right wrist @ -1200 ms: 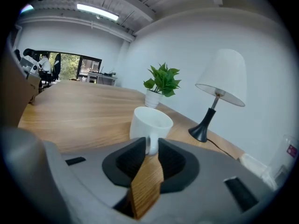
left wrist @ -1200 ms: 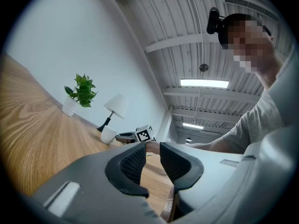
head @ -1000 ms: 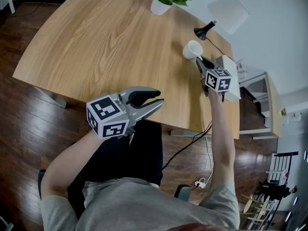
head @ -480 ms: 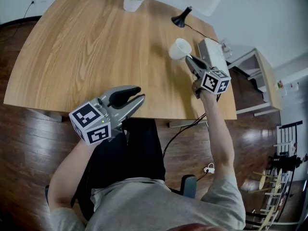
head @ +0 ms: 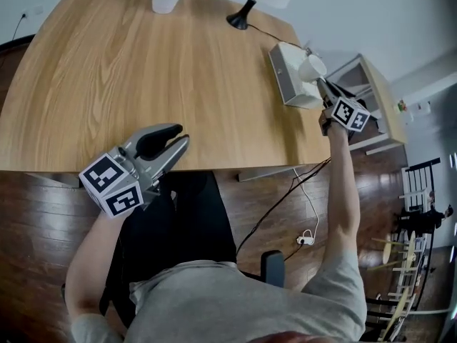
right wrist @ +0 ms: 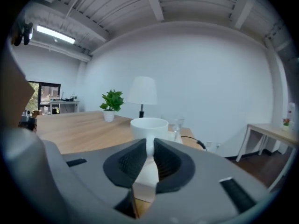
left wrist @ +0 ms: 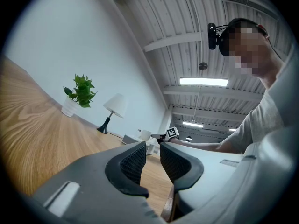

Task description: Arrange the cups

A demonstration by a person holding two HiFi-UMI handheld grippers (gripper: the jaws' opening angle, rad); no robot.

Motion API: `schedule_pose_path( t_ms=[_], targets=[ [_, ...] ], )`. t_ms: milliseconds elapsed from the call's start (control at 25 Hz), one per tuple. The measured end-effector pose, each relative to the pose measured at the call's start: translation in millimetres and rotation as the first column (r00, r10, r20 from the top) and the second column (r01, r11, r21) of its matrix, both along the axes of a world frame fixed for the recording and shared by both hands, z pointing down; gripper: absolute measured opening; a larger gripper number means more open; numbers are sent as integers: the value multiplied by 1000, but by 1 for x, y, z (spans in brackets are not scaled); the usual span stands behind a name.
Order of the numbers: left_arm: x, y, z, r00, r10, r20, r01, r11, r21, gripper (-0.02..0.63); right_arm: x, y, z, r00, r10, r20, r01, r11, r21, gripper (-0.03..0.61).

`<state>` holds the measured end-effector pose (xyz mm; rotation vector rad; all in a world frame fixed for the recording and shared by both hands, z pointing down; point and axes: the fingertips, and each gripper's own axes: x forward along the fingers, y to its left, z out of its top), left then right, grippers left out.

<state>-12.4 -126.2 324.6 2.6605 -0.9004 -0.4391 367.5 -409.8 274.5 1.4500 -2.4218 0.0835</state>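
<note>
Handle of the white ceramic cup (right wrist: 149, 125) was pinched between the closed jaws of the right gripper (right wrist: 150, 148), bowl just beyond their tips; it should be carried upright and set down gently. Jaws of the left gripper (left wrist: 152, 158) were held slightly apart, empty.

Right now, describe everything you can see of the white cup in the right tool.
The white cup is plain, smooth and glossy, ceramic by its look, with a round open rim. It is upright, mouth up. The right tool is shut on its handle. In the head view it is over the edge of a white box near the right edge of the table; whether it touches the box cannot be told.
</note>
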Motion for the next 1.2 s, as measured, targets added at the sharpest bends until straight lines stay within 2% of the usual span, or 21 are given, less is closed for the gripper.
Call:
schedule_pose_path(
  t_ms=[120, 240, 600, 720, 800, 880, 920, 1000, 1080, 1120, 1200],
  targets=[
    [0, 1, 2, 1000, -1, 1, 1, 1000, 1, 89, 29, -5, 11, 999, 41, -31, -42, 999, -35, 66],
    [0, 1, 2, 1000, -4, 0, 4, 1000, 1, 89, 40, -8, 15, 999, 43, -26, -44, 998, -44, 66],
    [-2, 0, 0, 1000, -2, 3, 2, 1000, 0, 89, 44, -6, 19, 1000, -17, 8, 17, 998, -60, 67],
    [0, 0, 1, 1000, -6, 3, 6, 1000, 1, 89, 48, -9, 21, 1000, 1, -11, -1, 999, -35, 67],
    [2, -1, 0, 1000, -10, 2, 10, 1000, 0, 89, 52, -12, 23, 998, 40, -39, -41, 999, -29, 87],
    [3, -1, 0, 1000, -12, 1, 12, 1000, 0, 89, 56, -11, 24, 995, 82, -56, -83, 996, -32, 213],
    [4, -2, -1, 1000, -12, 1, 12, 1000, 0, 89, 59, -9, 22, 993, 110, -52, -111, 994, -23, 213],
    [5, -3, 0, 1000, -9, 3, 9, 1000, 2, 89, 67, 2, 14, 982, 188, 14, -188, 982, 11, 213],
    [5, -3, 0, 1000, -2, 6, 2, 1000, 3, 89, 63, 23, 1, 961, 232, 151, -243, 968, 61, 206],
    [5, -3, 0, 1000, 0, 6, 0, 1000, 3, 89, 49, 38, -6, 953, 207, 222, -232, 968, 91, 161],
    [5, -3, 0, 1000, 1, 3, -1, 1000, 5, 89, -4, 71, -14, 946, 77, 316, -129, 981, 146, 153]
  ],
)
